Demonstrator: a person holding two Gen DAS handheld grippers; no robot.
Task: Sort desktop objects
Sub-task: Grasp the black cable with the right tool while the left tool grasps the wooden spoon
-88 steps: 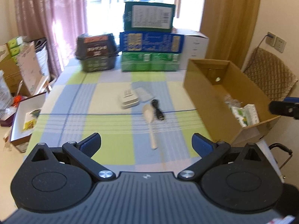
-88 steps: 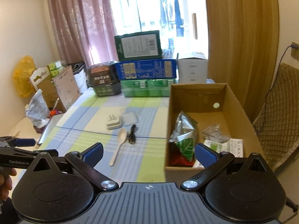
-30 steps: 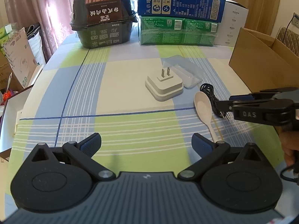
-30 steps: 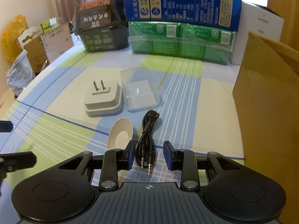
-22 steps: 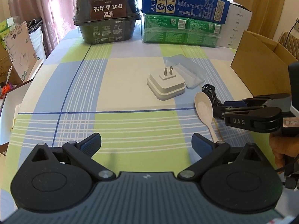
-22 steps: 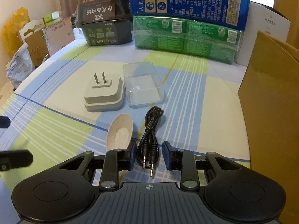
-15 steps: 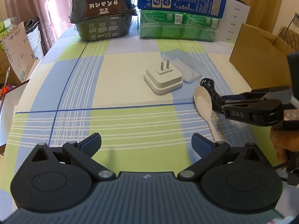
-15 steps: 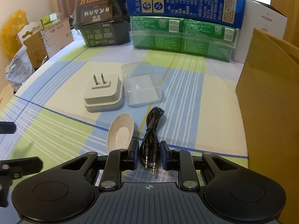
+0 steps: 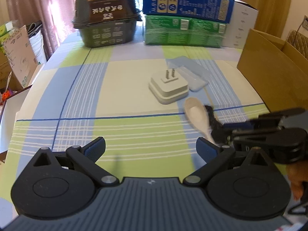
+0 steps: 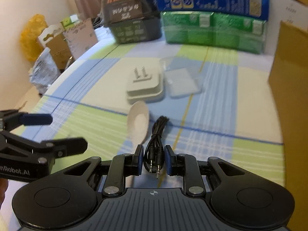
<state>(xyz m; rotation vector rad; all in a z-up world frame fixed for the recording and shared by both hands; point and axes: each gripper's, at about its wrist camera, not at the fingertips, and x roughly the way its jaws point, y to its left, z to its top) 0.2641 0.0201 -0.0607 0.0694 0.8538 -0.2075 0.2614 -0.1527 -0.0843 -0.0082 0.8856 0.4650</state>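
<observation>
Desktop objects: black cable (image 10: 155, 146) pinched in right gripper (image 10: 154, 160) fingers; spoon (image 10: 139, 122), plug adapter (image 10: 145, 88), clear case (image 10: 181, 82) on table (image 10: 211, 115), unsorted; left gripper (image 9: 151, 147) fingers wide, empty.

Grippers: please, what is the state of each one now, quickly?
Left gripper: open, holding nothing.
Right gripper: closed on the black cable, which sits between its pads.

On the checked tablecloth (image 10: 96, 127) lie one spoon (image 10: 139, 124), one audio cable (image 10: 156, 134), one white plug adapter (image 10: 145, 87) and, seemingly, one clear plastic case (image 10: 180, 79), beside one cardboard box (image 9: 269, 67).
</observation>
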